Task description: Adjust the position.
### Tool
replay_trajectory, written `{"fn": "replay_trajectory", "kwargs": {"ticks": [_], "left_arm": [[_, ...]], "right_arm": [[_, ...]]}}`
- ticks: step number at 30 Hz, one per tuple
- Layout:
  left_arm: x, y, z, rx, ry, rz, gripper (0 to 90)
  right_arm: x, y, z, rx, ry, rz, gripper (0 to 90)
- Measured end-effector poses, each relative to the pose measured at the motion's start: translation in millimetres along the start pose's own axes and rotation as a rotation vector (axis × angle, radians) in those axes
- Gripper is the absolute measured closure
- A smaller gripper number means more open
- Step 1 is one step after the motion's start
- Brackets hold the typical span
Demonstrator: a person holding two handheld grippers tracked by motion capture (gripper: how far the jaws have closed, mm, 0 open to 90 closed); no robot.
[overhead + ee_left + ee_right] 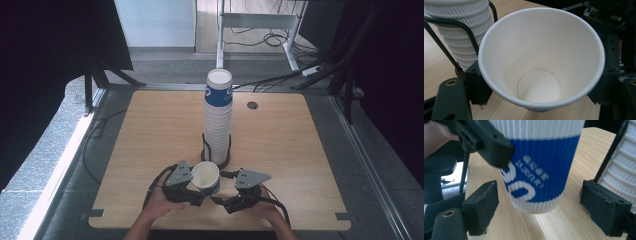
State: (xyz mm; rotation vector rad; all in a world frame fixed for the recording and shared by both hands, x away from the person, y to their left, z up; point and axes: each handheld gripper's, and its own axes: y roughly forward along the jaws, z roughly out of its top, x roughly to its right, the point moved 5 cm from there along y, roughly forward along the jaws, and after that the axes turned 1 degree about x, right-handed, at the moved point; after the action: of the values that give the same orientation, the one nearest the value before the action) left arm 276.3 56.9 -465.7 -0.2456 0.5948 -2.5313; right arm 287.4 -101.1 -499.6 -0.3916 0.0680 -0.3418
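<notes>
Single cup (205,176) just in front of the cup stack (218,117), mid-handover.
L claw (196,196) clamps its wall; R claw (218,201) stands wide, pads off; cup base partly hidden.

Lab/test rig: black curtains (45,45), floor cables (272,37), lone wood table (165,125).

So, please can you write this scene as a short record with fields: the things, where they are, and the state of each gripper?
held thing: paper cup, white with blue band, upright, empty
holder: left gripper, jaws shut on the cup
other gripper: right gripper, jaws open on both sides of the cup's base, not pressing it
stack: cup stack, tall, in a black wire holder
surface: wooden table
</notes>
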Motion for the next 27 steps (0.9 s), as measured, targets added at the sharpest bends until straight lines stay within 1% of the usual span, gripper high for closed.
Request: {"fn": "replay_trajectory", "kwargs": {"ticks": [5, 12, 14, 15, 17, 19, 22, 27], "left_arm": [[4.7, 4.3, -2.4, -0.041, 0.034, -0.007, 20.8], [12.5, 10.4, -6.0, -0.091, 0.089, -0.028, 20.6], [14.3, 12.5, -7.0, -0.101, 0.098, -0.027, 20.6], [14.7, 13.3, -7.4, -0.103, 0.100, -0.025, 20.6], [16.4, 15.1, -8.2, -0.107, 0.098, -0.034, 20.5], [16.9, 16.3, -8.9, -0.114, 0.111, -0.025, 20.4], [16.3, 16.9, -9.4, -0.111, 0.104, -0.027, 20.2], [16.8, 17.2, -8.9, -0.104, 0.103, -0.023, 19.6]], "right_arm": [[-2.7, 3.9, -0.8, -0.005, -0.001, 0.006, 15.1], [-8.4, 12.9, -4.9, -0.033, -0.014, 0.020, 15.6], [-9.9, 15.1, -6.5, -0.041, -0.030, 0.018, 17.5], [-10.9, 16.0, -7.3, -0.043, -0.037, 0.020, 19.0], [-12.5, 17.3, -9.0, -0.054, -0.056, 0.021, 24.1], [-13.0, 18.3, -10.0, -0.057, -0.068, 0.013, 24.1], [-12.0, 18.0, -11.5, -0.058, -0.089, 0.003, 24.9], [-11.6, 17.0, -11.0, -0.058, -0.094, 0.001, 25.4]]}}
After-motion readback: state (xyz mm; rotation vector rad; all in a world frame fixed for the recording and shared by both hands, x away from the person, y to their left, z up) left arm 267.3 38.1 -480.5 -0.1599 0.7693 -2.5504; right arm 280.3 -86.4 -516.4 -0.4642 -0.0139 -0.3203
